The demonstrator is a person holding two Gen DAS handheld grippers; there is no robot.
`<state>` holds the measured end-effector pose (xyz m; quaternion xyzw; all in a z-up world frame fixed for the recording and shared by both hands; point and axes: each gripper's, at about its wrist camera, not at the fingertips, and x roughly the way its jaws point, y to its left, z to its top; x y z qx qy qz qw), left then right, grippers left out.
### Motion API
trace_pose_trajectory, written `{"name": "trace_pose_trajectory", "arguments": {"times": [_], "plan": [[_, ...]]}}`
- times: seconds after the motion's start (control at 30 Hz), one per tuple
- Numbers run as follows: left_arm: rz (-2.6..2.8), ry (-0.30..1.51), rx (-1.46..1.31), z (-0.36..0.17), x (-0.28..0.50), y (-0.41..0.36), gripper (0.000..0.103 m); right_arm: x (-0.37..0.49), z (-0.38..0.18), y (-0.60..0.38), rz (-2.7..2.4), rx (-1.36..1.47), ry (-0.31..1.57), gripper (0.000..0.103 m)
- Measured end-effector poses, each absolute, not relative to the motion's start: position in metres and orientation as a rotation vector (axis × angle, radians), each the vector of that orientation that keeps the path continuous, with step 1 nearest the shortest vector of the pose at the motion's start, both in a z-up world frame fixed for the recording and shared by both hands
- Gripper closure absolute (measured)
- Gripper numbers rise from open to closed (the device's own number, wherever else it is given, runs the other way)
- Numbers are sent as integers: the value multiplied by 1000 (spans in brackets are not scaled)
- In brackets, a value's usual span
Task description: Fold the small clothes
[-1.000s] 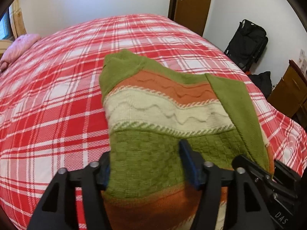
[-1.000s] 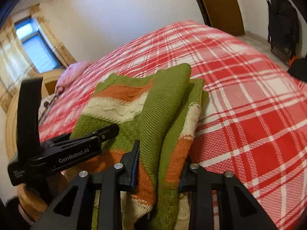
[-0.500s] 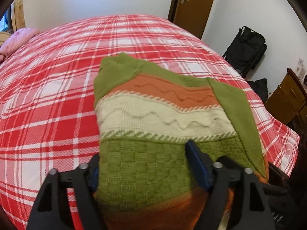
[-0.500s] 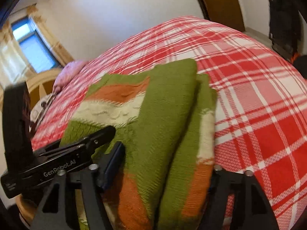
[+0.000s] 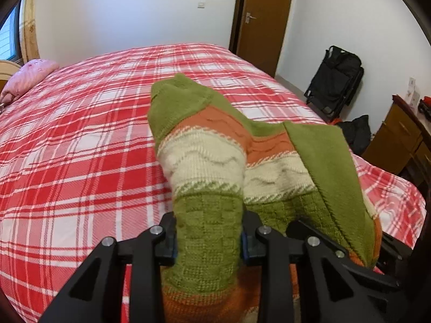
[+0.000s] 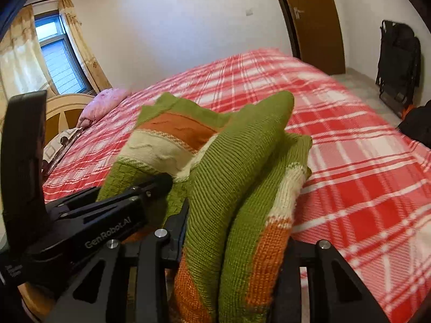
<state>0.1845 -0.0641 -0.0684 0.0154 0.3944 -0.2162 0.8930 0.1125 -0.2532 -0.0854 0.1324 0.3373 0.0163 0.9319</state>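
Observation:
A knit sweater (image 5: 204,161) with green, orange and cream bands lies on the red plaid bed (image 5: 80,148), its near edge lifted. My left gripper (image 5: 208,239) is closing, and its pads press a bunched green fold at the hem. In the right wrist view the sweater (image 6: 237,161) stands up in thick folds with a green sleeve on top. My right gripper (image 6: 234,239) is closing too, with those folds squeezed between its fingers. The left gripper (image 6: 107,220) shows just left of it. The fingertips are hidden by knit.
A pink pillow (image 5: 29,78) and a wooden headboard (image 6: 62,110) are at the bed's far left. A brown door (image 5: 264,18), a black folded cart (image 5: 336,80), a dark bag (image 5: 355,132) and a wooden cabinet (image 5: 398,140) stand beyond the bed's right edge.
Both grippers have narrowed onto the sweater's near edge and risen. The knit, flat a second ago, now bunches and lifts off the bed.

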Motion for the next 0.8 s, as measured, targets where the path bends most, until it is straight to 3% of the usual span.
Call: {"name": "trace_pose_trajectory", "arguments": {"times": [0.37, 0.8], "plan": [[-633, 739, 105, -41, 156, -137, 70, 55, -54, -320, -132, 329, 562, 66], [-710, 784, 218, -74, 182, -224, 69, 66, -98, -403, -313, 440, 596, 65]]}}
